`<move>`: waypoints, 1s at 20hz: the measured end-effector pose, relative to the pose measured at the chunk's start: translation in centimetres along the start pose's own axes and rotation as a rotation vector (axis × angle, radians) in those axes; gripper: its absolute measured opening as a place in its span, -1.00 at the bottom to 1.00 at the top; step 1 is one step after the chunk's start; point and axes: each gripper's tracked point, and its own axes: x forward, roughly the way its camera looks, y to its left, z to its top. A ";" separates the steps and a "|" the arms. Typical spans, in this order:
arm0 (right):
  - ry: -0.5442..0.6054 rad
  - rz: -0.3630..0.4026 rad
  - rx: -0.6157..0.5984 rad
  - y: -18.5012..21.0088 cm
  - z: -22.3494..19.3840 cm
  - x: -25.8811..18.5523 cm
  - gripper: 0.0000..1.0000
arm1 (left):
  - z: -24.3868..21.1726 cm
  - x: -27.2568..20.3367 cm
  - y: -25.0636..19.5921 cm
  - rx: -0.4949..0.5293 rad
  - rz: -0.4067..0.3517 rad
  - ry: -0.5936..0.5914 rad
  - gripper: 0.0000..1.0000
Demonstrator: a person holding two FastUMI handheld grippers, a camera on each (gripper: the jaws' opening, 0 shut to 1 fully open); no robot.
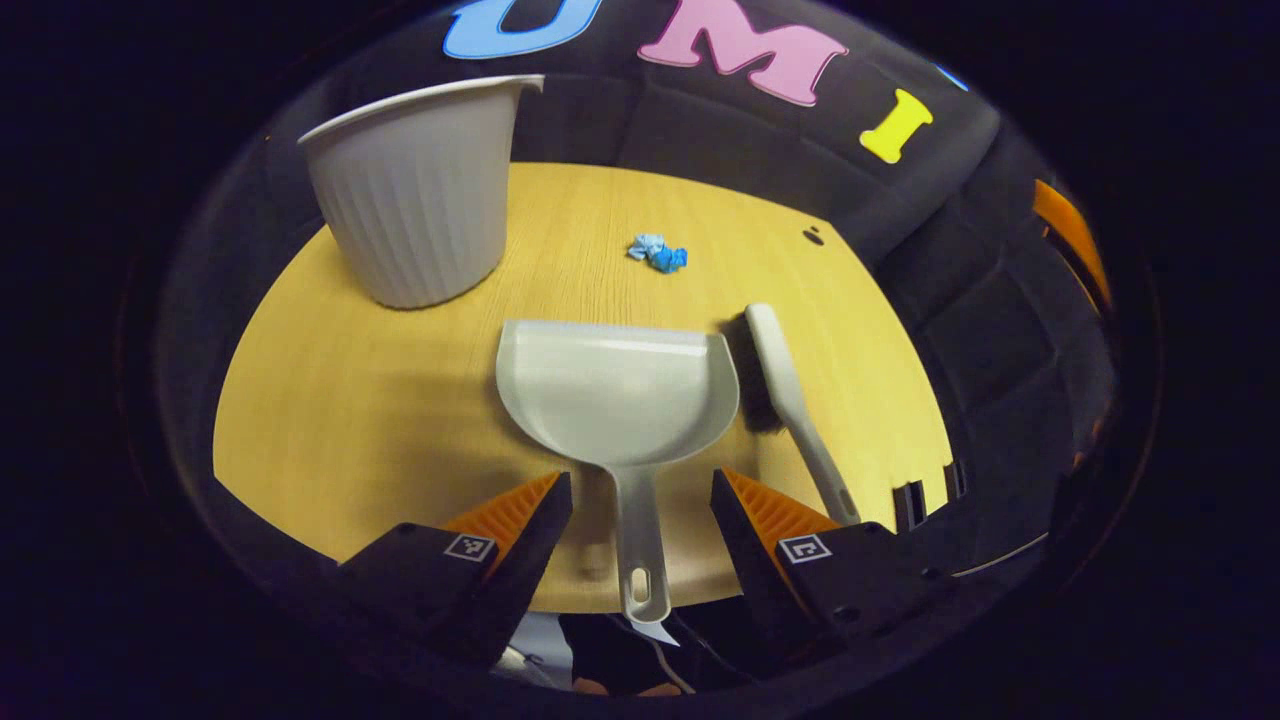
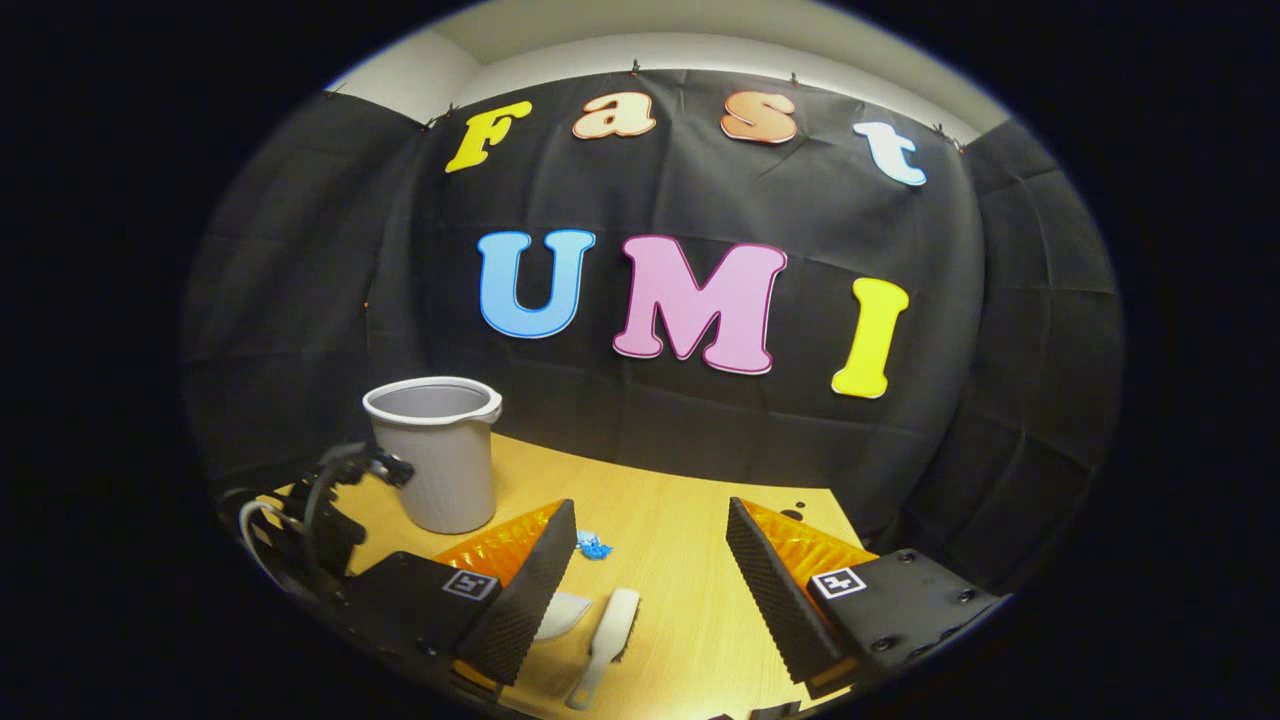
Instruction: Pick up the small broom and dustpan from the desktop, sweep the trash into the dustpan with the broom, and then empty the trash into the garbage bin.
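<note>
A white dustpan lies flat on the wooden desktop, its handle pointing toward me. My left gripper is open, one finger on each side of that handle without touching it. Just right of the dustpan lies the small white broom, dark bristles facing the pan. A crumpled blue paper scrap lies farther back. In the right gripper view my right gripper hangs open above the desk, with the broom below between its fingers, the dustpan partly hidden and the blue scrap beyond.
A white ribbed garbage bin stands at the back left of the desk, also seen as the bin in the right gripper view. The left gripper's body with cables shows at the left there. A small dark mark sits near the desk's far right edge.
</note>
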 end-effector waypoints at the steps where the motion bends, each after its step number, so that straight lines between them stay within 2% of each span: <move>1: 0.033 0.040 0.007 0.2 -0.9 0.0 0.95 | -0.1 1.1 0.1 -0.026 0.025 0.038 0.70; 4: 0.074 0.118 -0.001 -0.1 -3.0 0.4 0.95 | -0.8 3.6 0.4 -0.093 0.097 0.164 0.70; 6: 0.120 0.169 0.049 -0.1 -4.7 0.9 0.95 | -0.5 5.0 0.8 -0.119 0.150 0.226 0.71; 7: 0.142 0.188 0.072 -0.5 -5.6 0.8 0.96 | -0.2 5.6 0.8 -0.126 0.168 0.239 0.66; 9: 0.210 0.245 0.147 -0.2 -7.1 0.7 0.95 | 0.1 6.4 0.6 -0.168 0.189 0.280 0.68; 10: 0.263 0.256 0.189 -0.5 -8.4 0.4 0.96 | 0.1 6.8 0.1 -0.192 0.176 0.304 0.41; 12: 0.358 0.236 0.280 -1.0 -10.4 0.0 0.96 | 0.0 7.4 -0.4 -0.177 0.156 0.329 0.10; 13: 0.410 0.219 0.322 -0.9 -11.3 0.1 0.95 | -0.1 7.8 0.0 -0.134 0.165 0.336 0.03; 15: 0.507 0.190 0.379 0.2 -13.4 -0.3 0.94 | 0.5 7.3 0.1 -0.089 0.172 0.347 -0.35; 18: 0.636 0.153 0.337 2.0 -16.5 -0.3 0.95 | 0.3 7.2 0.8 -0.074 0.130 0.347 -0.41; 19: 0.681 0.119 0.315 2.3 -17.7 -0.1 0.95 | 0.2 7.0 1.2 -0.063 0.113 0.344 -0.43; 20: 0.731 0.102 0.304 3.0 -18.8 0.1 0.69 | 0.0 6.9 2.0 -0.047 0.110 0.341 -0.41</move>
